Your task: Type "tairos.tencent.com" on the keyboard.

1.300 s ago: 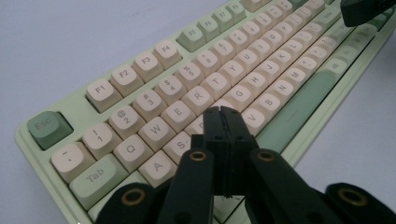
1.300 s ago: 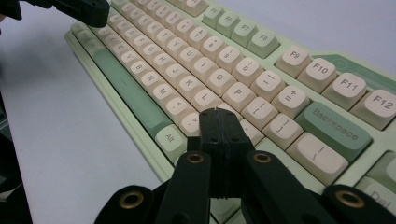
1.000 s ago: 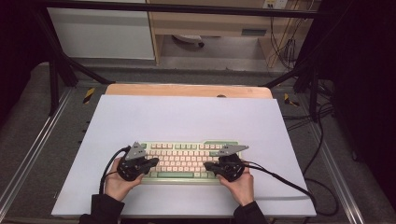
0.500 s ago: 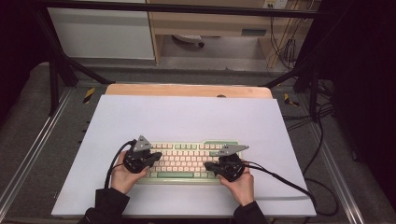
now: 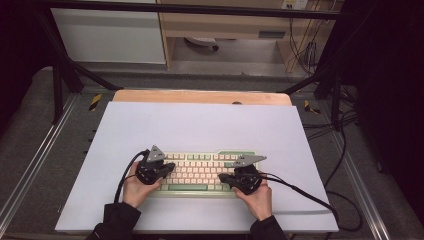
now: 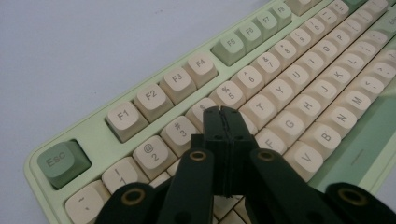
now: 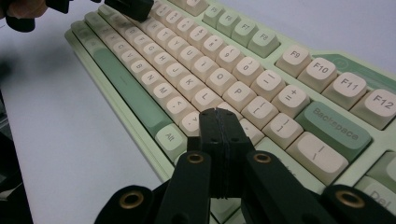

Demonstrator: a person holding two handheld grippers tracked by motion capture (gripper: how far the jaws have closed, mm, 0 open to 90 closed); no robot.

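Observation:
A pale green keyboard (image 5: 202,170) with cream keys lies on the white mat near the front. My left gripper (image 5: 170,168) is over the keyboard's left end, held by a hand. In the left gripper view its jaws are shut with nothing between them, and my left gripper (image 6: 222,112) hovers above the number and top letter rows of the keyboard (image 6: 289,93). My right gripper (image 5: 223,178) is over the right end, also shut and empty. In the right gripper view my right gripper (image 7: 218,114) sits above keys near the right Alt of the keyboard (image 7: 187,60).
The white mat (image 5: 200,125) covers a wooden table (image 5: 200,96). Black cables (image 5: 305,196) trail from the right gripper over the mat's right side. Metal rails (image 5: 30,165) flank the table. The left gripper's tip (image 7: 130,7) appears far off in the right gripper view.
My left hand has shifted slightly right and away from the front edge, further over the keyboard's left end. The right hand has stayed put. Both jaws remain shut.

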